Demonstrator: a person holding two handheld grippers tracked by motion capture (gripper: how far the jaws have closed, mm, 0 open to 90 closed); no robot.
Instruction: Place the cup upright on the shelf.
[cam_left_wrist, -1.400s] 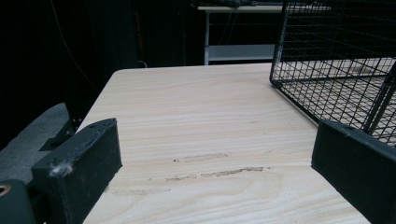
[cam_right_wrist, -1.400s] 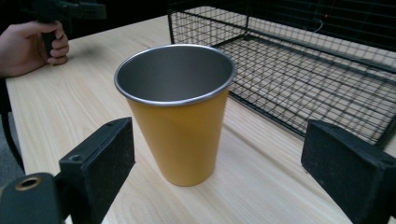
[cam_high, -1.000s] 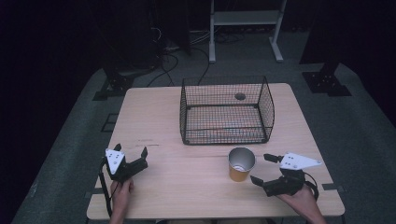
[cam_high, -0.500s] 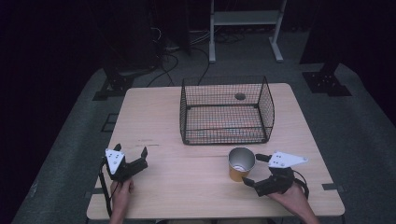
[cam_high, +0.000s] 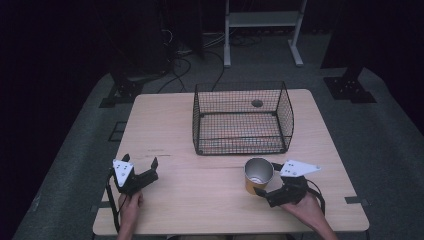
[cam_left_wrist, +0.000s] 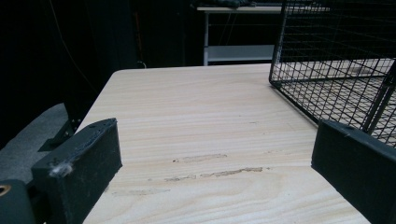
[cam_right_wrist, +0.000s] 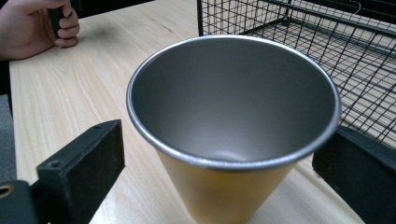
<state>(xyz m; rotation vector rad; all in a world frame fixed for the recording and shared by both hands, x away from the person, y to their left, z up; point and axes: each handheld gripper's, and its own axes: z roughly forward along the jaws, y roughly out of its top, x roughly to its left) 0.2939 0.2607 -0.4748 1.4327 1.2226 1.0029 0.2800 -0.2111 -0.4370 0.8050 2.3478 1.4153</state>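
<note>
Right gripper (cam_high: 267, 191) near the desk's (cam_high: 165, 115) front edge, jaws released around the cup (cam_right_wrist: 233, 140), steel inside plain in its own view, left gripper (cam_high: 140, 172) released, holding nothing

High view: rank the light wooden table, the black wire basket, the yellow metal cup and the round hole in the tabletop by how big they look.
1. Light wooden table, largest.
2. Black wire basket, standing on it.
3. Yellow metal cup, in front of the basket, with the right gripper beside it.
4. Round hole in the tabletop, seen through the basket mesh, smallest.
</note>
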